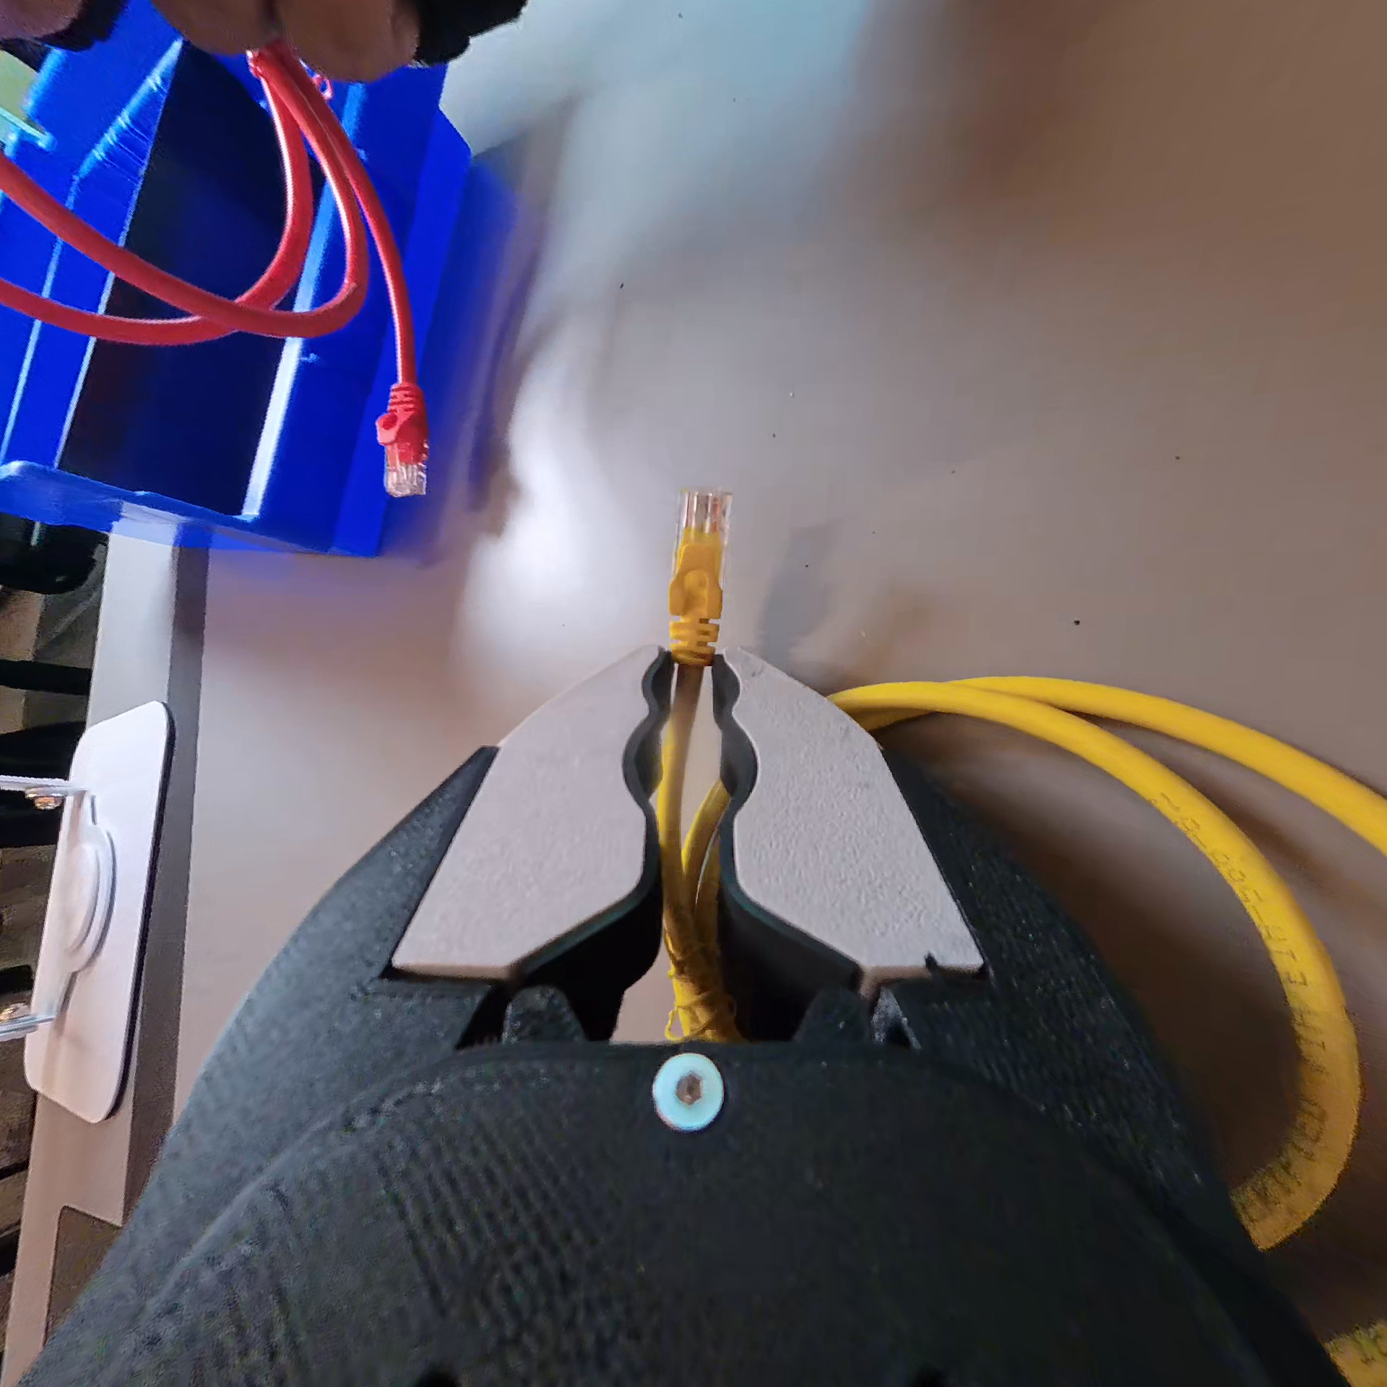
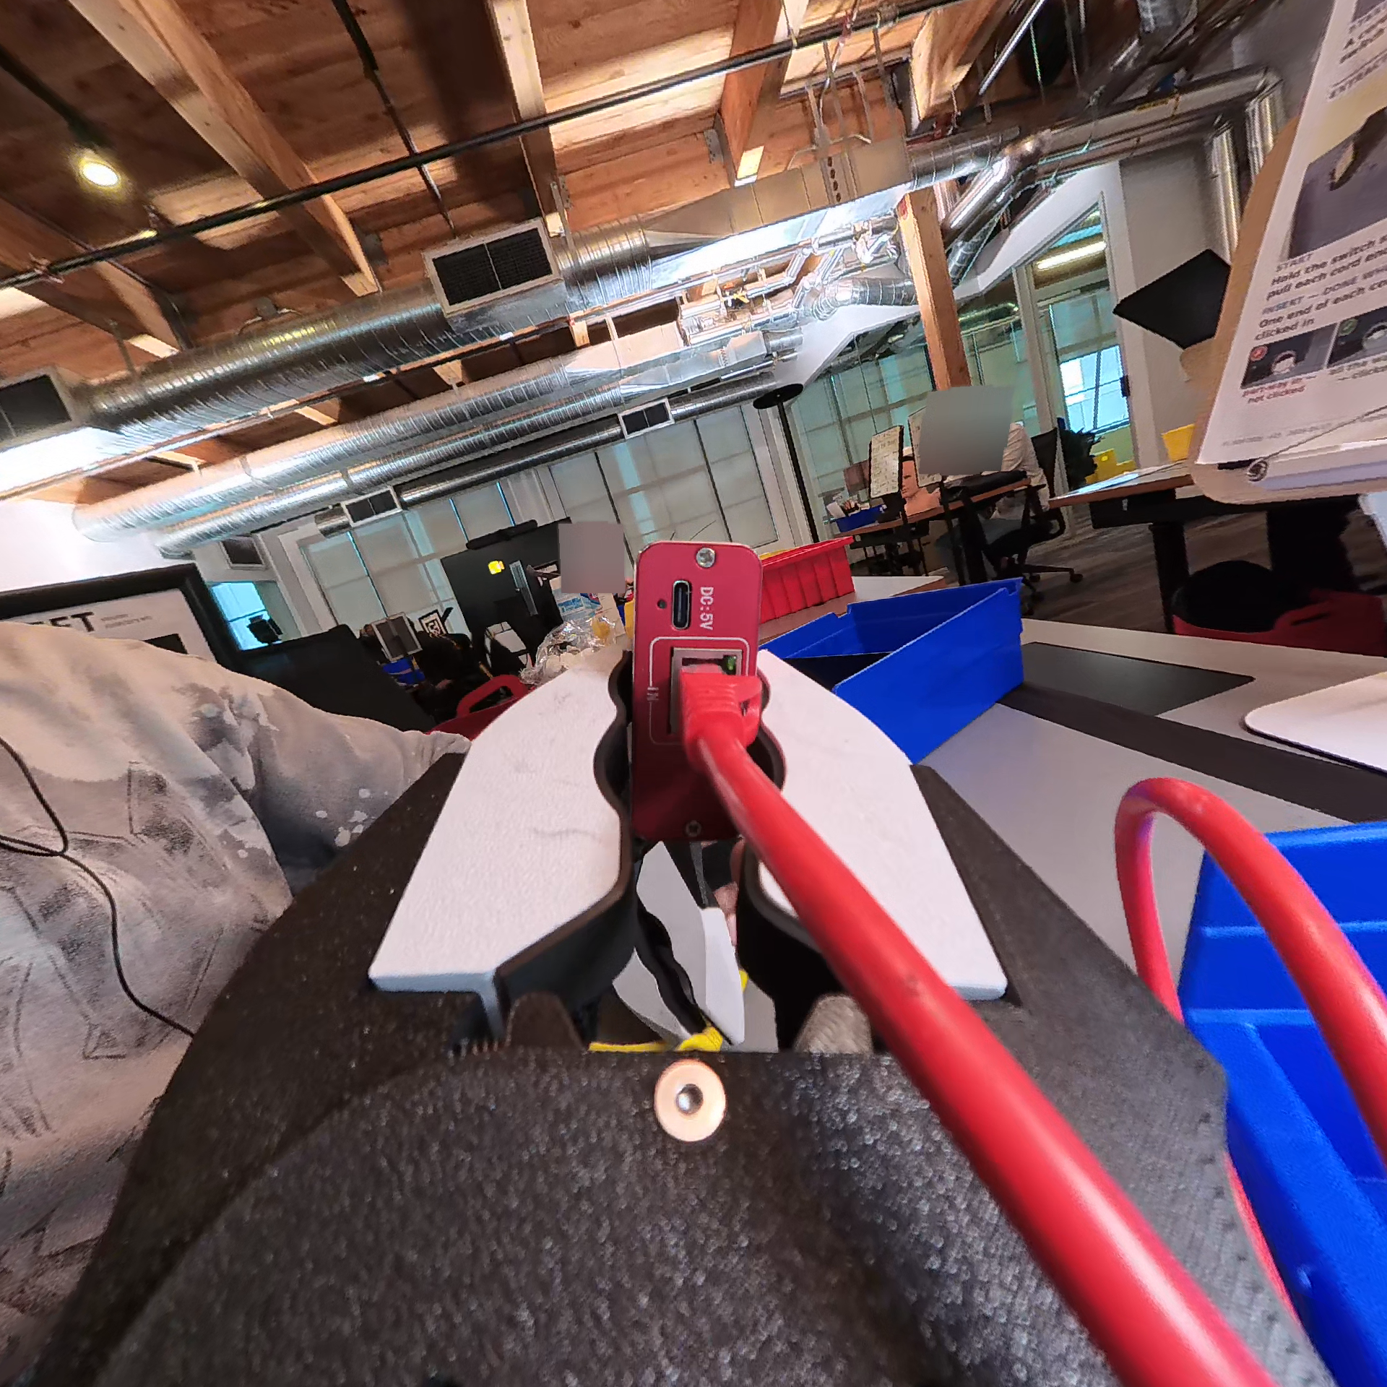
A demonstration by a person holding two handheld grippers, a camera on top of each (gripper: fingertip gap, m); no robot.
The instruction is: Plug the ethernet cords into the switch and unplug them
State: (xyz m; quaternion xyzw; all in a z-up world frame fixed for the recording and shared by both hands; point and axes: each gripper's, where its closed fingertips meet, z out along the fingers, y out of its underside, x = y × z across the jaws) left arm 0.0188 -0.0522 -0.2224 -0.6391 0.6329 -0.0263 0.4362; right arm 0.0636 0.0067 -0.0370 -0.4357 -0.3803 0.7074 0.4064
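In the left wrist view my left gripper [image 1: 694, 657] is shut on a yellow ethernet cord [image 1: 1238, 863]. Its clear plug [image 1: 702, 540] sticks out past the fingertips, above the pale table. The cord loops off to the right. A red ethernet cord [image 1: 323, 225] hangs at the upper left, its free plug [image 1: 405, 450] dangling in front of a blue bin. In the right wrist view my right gripper [image 2: 694, 675] is shut on a small red switch [image 2: 694, 600], held upright. One end of the red cord [image 2: 863, 901] is plugged into the switch's port [image 2: 713, 687].
A blue bin [image 1: 188, 338] stands at the upper left of the left wrist view. Blue bins [image 2: 923, 653] also show at the right of the right wrist view. A white plate with a metal bracket [image 1: 82, 863] lies at the table's left edge. A clipboard with an instruction sheet [image 2: 1306, 263] stands at the upper right.
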